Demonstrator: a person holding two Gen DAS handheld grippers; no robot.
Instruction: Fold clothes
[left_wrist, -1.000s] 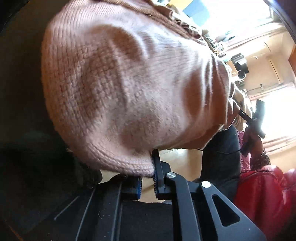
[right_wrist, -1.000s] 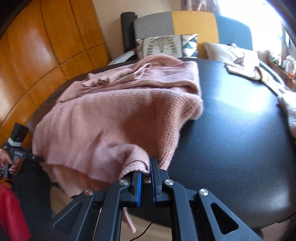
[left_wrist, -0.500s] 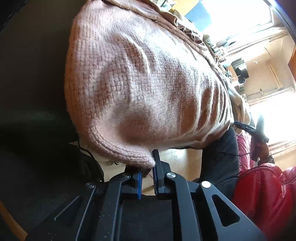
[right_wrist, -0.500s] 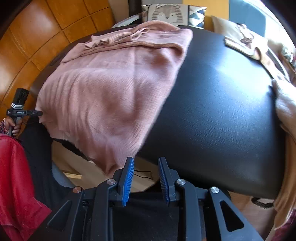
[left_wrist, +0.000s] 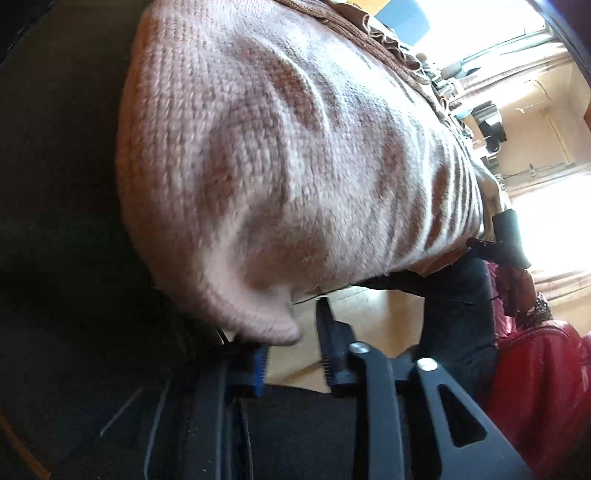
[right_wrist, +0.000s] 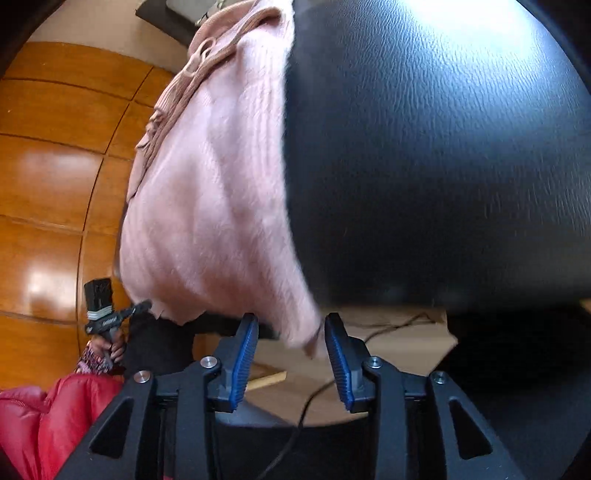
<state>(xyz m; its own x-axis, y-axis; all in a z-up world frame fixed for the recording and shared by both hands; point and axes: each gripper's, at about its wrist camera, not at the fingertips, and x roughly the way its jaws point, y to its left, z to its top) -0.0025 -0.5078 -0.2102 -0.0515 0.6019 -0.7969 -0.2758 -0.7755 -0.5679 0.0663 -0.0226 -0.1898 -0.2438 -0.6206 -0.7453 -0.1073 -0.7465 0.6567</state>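
A pink knit sweater (left_wrist: 295, 155) lies over the edge of a black padded table (right_wrist: 443, 147), its hem hanging off the near side. My left gripper (left_wrist: 291, 339) is open; the sweater's rolled corner rests just above its left finger, not pinched. My right gripper (right_wrist: 290, 343) is open wide, and the sweater's (right_wrist: 214, 206) lower corner hangs loose between its blue pads (right_wrist: 243, 354). The other gripper (right_wrist: 105, 314) and the hand holding it show at the left of the right wrist view.
A red padded jacket (left_wrist: 535, 387) is at lower right in the left wrist view and lower left (right_wrist: 44, 417) in the right wrist view. Wooden wall panels (right_wrist: 48, 177) stand left. A cable (right_wrist: 314, 398) lies on the floor below the table.
My right gripper let go of the sweater first and opened wide. My left gripper has now opened too, releasing the corner. The sweater has settled flatter on the table.
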